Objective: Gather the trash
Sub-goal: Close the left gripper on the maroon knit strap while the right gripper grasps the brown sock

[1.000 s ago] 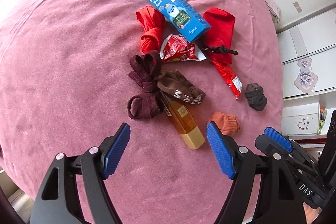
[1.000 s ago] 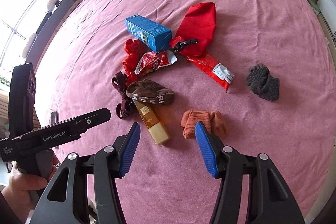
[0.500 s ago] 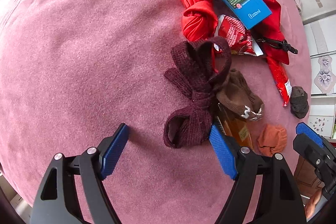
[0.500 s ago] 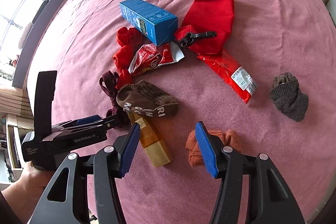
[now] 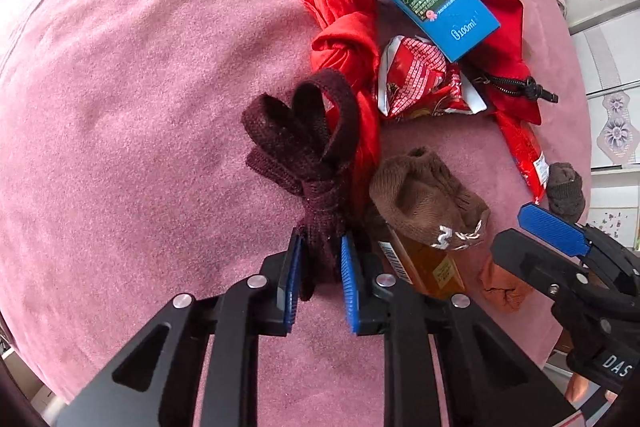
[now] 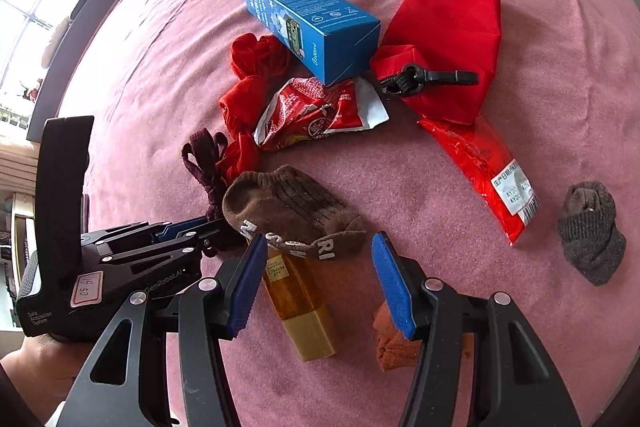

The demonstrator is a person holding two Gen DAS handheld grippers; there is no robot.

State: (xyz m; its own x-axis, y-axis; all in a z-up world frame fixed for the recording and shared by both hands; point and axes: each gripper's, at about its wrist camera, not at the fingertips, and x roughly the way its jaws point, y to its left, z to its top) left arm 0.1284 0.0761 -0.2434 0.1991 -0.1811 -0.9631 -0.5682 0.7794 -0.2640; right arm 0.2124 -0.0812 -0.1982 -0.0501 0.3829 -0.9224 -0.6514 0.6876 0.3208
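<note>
The left gripper (image 5: 320,259) points down at a pink bed (image 5: 120,107). Its blue fingers (image 5: 294,267) have just been closing and now pinch the near end of a dark maroon knotted band (image 5: 304,155), which runs away from them. Just beyond the band lies a knotted red cloth (image 5: 344,31).

To the right of the left fingers, a brown sock (image 6: 288,211) is draped over the far end of an amber bottle (image 6: 296,299). The bottle lies between the right gripper (image 6: 320,279)'s fingers (image 6: 244,287), nearer the left one, and its gold cap points back toward the gripper. Those fingers stand about half open with nothing held. An orange sock (image 6: 390,343) lies partly hidden behind the right finger.

Farther out from both grippers lies the trash: a crumpled red wrapper (image 6: 316,115), a blue nasal spray box (image 6: 312,23) behind it, and a long red packet (image 6: 488,175) to the right, its far end under a red pouch (image 6: 452,39) with a black clip. A grey sock (image 6: 592,231) sits alone at far right. A hand (image 6: 32,359) holds the left gripper.
</note>
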